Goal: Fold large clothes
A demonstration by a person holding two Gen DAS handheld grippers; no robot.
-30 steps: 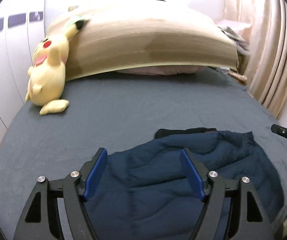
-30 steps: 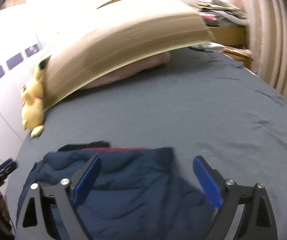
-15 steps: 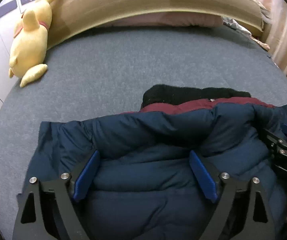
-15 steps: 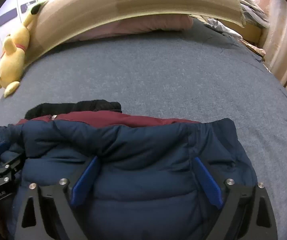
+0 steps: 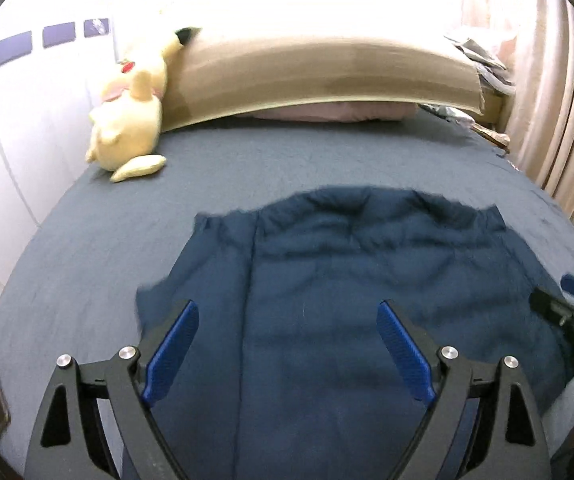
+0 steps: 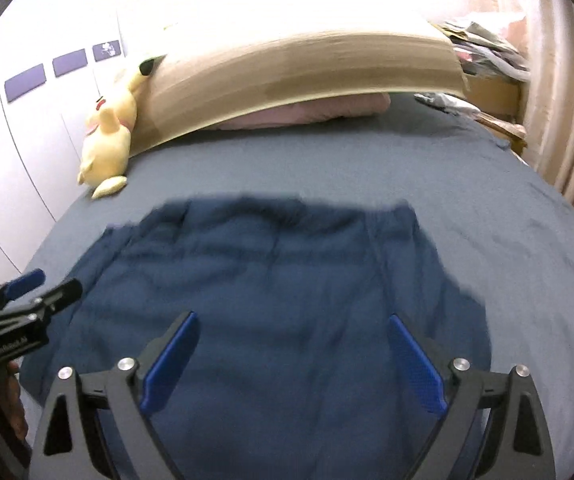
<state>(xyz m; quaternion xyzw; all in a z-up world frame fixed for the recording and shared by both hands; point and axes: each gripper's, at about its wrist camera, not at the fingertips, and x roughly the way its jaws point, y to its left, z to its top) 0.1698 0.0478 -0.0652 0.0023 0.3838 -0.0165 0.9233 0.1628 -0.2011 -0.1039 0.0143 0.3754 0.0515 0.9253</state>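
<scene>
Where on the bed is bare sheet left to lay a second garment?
Free: the grey sheet between the navy jacket and the pillow, and beside the curtain. Tighter: the corner by the yellow plush toy; both tools hover over the jacket.

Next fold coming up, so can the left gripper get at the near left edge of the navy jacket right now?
Probably yes. The left gripper is open and empty above the navy puffer jacket, which lies spread on the grey bedsheet, with nothing covering that edge.
</scene>
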